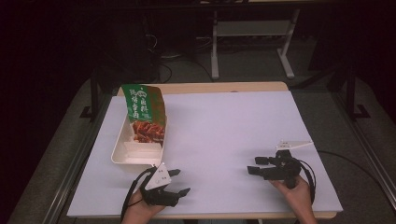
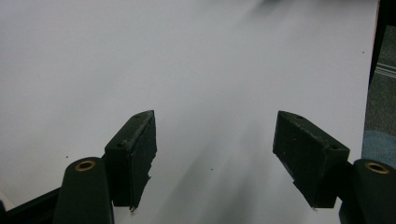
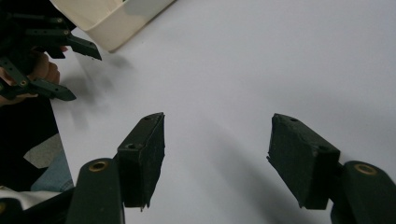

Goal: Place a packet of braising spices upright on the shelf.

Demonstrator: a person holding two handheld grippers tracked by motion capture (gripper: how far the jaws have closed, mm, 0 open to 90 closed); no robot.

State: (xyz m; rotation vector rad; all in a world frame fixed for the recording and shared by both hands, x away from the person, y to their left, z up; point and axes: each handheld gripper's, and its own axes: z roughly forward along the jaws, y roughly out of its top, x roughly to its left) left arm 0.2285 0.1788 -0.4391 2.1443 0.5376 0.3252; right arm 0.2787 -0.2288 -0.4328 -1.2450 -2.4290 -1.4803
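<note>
A cream tray (image 1: 122, 157) lies at the left of the white table sheet (image 1: 219, 126). A green snack bag (image 1: 144, 112) with a food picture stands tilted in its far end. My left gripper (image 1: 180, 182) is held open near the front edge, just in front of the tray, with nothing between its jaws (image 2: 215, 154). My right gripper (image 1: 256, 165) is open at the front right, pointing left, also empty (image 3: 217, 154). In the right gripper view the tray's corner (image 3: 112, 18) and the left gripper (image 3: 81, 70) sit at the upper left.
The wooden table edge (image 1: 205, 87) runs along the far side. Beyond it stands a white desk frame (image 1: 252, 42) on dark floor. A metal rail (image 1: 70, 168) runs beside the table's left side.
</note>
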